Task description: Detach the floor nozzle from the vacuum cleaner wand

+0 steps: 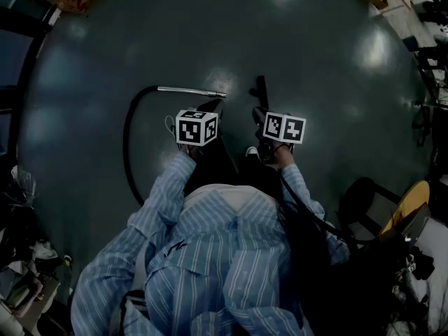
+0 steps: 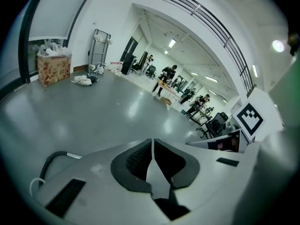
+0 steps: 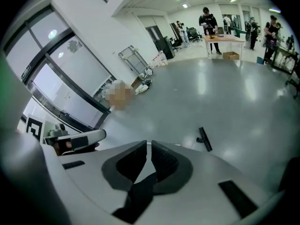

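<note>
**A:** How many grippers are there, and how do the claws stand?

**B:** Two. The left gripper (image 2: 152,146) has its jaws pressed together, pad against pad, with nothing between them. The right gripper (image 3: 148,149) is the same, closed and empty. Each carries a cube: the left marker cube (image 1: 196,128) and the right marker cube (image 1: 284,127).

**A:** Where is the floor nozzle?

**B:** There is one floor nozzle (image 1: 261,89), black, lying on the grey floor (image 1: 315,61). In the head view it sits at about twelve o'clock from the person's chest, near the right gripper. In the right gripper view it shows at three o'clock of the jaws, apart from them.

**A:** Is it on the wand?

**B:** No. There is one wand (image 1: 190,89), a silver tube, lying at eleven o'clock. Its free end points toward three o'clock, at the nozzle, with bare floor between them. They do not touch.

**A:** Is anything joined to the wand?

**B:** One black hose (image 1: 129,142) leaves its nine o'clock end and curves down toward seven o'clock. The left gripper view catches a short stretch of hose and tube at nine o'clock of the jaws.

**A:** And the arms?

**B:** Two striped sleeves (image 1: 168,194), one behind each gripper.
</note>
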A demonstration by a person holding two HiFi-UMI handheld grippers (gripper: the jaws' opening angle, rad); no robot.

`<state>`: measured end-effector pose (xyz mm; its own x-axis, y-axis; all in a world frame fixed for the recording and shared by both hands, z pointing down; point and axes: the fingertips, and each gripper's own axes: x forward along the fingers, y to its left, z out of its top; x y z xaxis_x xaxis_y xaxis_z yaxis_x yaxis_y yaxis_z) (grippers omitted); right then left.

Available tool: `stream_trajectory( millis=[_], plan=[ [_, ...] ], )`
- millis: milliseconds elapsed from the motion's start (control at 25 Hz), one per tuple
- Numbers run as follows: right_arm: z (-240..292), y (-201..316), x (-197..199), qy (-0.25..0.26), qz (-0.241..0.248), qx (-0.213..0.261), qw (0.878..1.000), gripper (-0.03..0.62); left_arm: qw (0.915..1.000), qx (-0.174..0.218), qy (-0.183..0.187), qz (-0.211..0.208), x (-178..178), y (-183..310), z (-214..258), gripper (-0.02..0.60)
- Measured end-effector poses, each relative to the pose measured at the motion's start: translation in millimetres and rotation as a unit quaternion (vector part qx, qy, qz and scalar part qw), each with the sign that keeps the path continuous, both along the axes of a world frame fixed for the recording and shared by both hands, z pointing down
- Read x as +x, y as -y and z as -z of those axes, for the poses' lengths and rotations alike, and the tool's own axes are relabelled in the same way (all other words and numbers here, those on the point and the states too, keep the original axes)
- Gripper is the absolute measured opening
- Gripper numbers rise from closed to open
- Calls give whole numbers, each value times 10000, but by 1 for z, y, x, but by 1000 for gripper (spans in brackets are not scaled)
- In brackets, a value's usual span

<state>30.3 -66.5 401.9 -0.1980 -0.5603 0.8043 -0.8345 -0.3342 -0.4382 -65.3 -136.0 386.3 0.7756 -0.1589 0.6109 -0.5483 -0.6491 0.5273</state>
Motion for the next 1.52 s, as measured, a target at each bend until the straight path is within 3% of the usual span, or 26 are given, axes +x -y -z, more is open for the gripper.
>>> stream_trajectory(
  millis=[280, 600, 800, 1160, 1520],
  plan=[
    [4, -66, 32, -88, 386, -83, 9992, 32, 9974, 115, -57, 714, 22, -43, 15, 21],
    [-10, -154, 55, -52, 1202, -143, 9926, 32, 9879, -108, -147, 1537, 43, -154, 17, 21],
    [-17, -186, 36, 110, 1455, -179, 9891, 32, 9868, -169, 58, 1607, 22, -214, 17, 21],
    [-17, -230, 8, 111, 2099, -98, 9776, 32, 9777, -91, 169, 2091, -6, -273, 22, 21],
    [-13, -276, -65, 60, 2322, -21, 9727, 32, 9748, 35, 53, 2231, -75, -338, 28, 21]
  ],
)
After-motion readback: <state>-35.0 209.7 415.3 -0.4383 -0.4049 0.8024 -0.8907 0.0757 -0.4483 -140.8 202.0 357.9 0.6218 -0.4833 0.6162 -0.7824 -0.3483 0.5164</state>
